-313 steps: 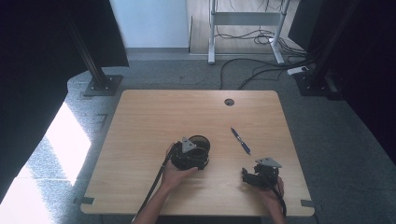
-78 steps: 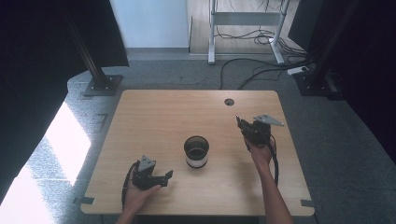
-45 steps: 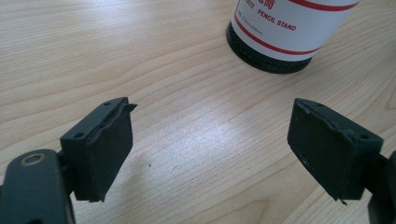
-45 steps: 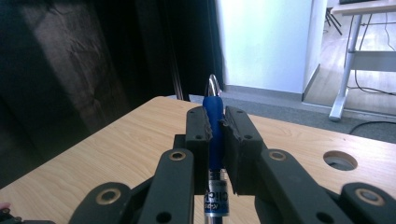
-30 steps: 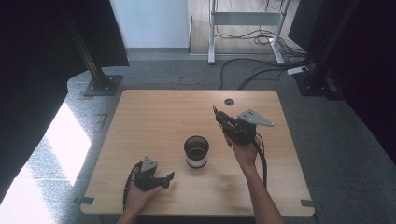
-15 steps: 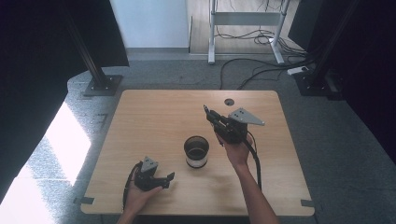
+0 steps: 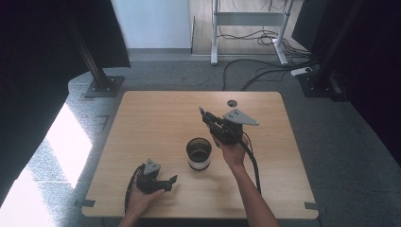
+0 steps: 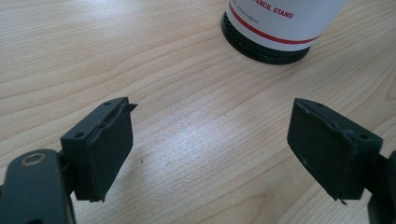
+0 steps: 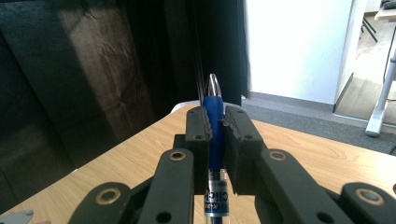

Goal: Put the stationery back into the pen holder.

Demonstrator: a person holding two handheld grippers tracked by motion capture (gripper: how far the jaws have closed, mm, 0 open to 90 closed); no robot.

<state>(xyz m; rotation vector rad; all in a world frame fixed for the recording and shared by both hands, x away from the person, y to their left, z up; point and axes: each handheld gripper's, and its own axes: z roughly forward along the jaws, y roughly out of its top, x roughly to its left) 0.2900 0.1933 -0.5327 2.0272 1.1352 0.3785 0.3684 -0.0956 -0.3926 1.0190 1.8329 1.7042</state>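
Note:
A blue pen (image 9: 214, 116) with a clear tip is clamped between the jaws of my right gripper (image 9: 215, 122), pointing away along them. In the high view that right gripper (image 7: 208, 118) hovers above the table, just up and right of the pencil stand (image 7: 199, 153), a white cup with a black rim and dark inside. My left gripper (image 7: 168, 182) rests near the table's front edge, left of the cup, open and holding nothing. In the left gripper view the pencil stand (image 8: 280, 25) shows its black base and red stripe beyond the wide-apart pads (image 8: 107, 149).
The wooden table (image 7: 151, 118) has a round cable hole (image 7: 231, 102) near its far edge. Black frame legs (image 7: 101, 80) and cables (image 7: 255, 75) lie on the grey floor behind it. A dark curtain hangs at left.
My right gripper has carried the pen leftward from the table's right side to a spot over the cup's upper right. The left gripper has stayed put and open.

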